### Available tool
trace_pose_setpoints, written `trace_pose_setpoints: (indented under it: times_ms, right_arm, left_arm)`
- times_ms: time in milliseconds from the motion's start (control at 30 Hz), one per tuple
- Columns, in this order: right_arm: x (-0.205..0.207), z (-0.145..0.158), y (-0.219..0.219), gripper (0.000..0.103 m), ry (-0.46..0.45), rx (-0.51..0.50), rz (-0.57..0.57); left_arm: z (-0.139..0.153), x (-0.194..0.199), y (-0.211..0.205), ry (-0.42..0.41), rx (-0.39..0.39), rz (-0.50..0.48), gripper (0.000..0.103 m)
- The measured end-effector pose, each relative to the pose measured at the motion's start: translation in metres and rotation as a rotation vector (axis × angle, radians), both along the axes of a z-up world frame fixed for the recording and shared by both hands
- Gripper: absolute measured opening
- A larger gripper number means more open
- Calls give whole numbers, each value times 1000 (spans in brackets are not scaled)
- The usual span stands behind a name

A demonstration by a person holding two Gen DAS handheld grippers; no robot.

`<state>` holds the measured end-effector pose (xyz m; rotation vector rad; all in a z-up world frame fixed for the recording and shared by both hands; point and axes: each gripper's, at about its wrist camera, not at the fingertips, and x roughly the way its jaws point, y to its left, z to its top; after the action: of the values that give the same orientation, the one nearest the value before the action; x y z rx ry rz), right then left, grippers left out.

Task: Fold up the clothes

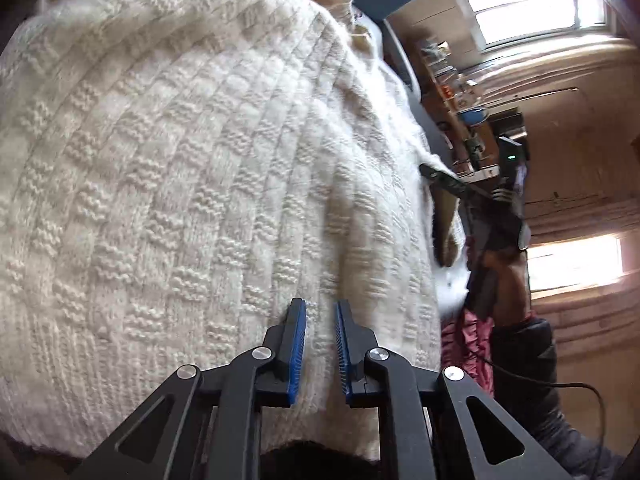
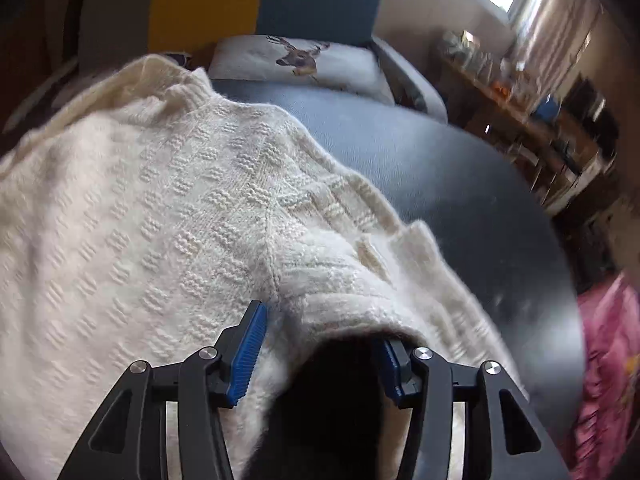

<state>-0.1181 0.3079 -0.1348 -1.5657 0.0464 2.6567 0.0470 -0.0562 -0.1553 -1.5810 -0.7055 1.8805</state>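
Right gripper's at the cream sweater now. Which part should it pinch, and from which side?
Probably the sleeve near its armpit seam: it lies as a raised, tube-like fold on the sweater, directly ahead of the open right gripper. Come in from the near edge, a finger on each side.

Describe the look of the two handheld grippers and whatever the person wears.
Both the left gripper and the right gripper are matte black linkage frames with silver round pivot bolts, triangular cutouts in the outer arms, and ribbed blue pads lining the fingers. In the left view, a dark sleeve covers the person's forearm, with a thin black cable trailing past it.
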Motion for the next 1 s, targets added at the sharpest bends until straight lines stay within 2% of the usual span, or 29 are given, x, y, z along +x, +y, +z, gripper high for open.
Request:
trace_pose_setpoints:
  times_ms: [100, 167, 267, 367, 433, 500, 567, 600, 700, 733, 800, 833, 900, 933, 1000]
  right_arm:
    - [10, 13, 40, 58, -18, -336, -46]
    - [37, 23, 50, 59, -3, -377, -54]
    - [79, 37, 42, 59, 24, -351, 3]
    - [110, 38, 1, 59, 10, -363, 176]
    - [124, 31, -41, 59, -10, -348, 279]
    - [125, 11, -71, 59, -58, -239, 324]
    - [123, -9, -91, 59, -94, -106, 344]
    - [124, -13, -89, 62, -81, -53, 345]
    - [119, -15, -61, 67, -100, -18, 248]
    - [116, -14, -50, 70, -107, -12, 205]
    - [115, -10, -33, 71, -109, -28, 127]
    - [116, -6, -27, 71, -91, -63, 94]
    - [119, 5, -19, 71, -40, -178, 68]
    - [119, 10, -21, 71, -16, -231, 76]
    - [115, 16, -34, 72, 17, -296, 108]
  left_arm:
    - [5, 3, 10, 11, -5, -22, 16]
    - [12, 4, 15, 31, -28, -25, 16]
    - [14, 5, 22, 27, -8, -46, 22]
    - [11, 6, 40, 7, -13, -83, 25]
    - [11, 8, 55, 13, -19, -106, 26]
    - [19, 12, 61, 27, -7, -118, 27]
    - [32, 11, 48, 49, 35, -86, 27]
    - [39, 10, 36, 62, 55, -56, 30]
    - [59, 4, -26, 112, 76, 104, 37]
    - [61, 5, -52, 123, 60, 169, 41]
    - [67, 7, -104, 145, 20, 302, 42]
    - [70, 9, -131, 157, -36, 375, 42]
    - [74, 18, -179, 169, -216, 511, 42]
    - [74, 25, -201, 171, -301, 563, 42]
    - [72, 40, -237, 166, -414, 638, 42]
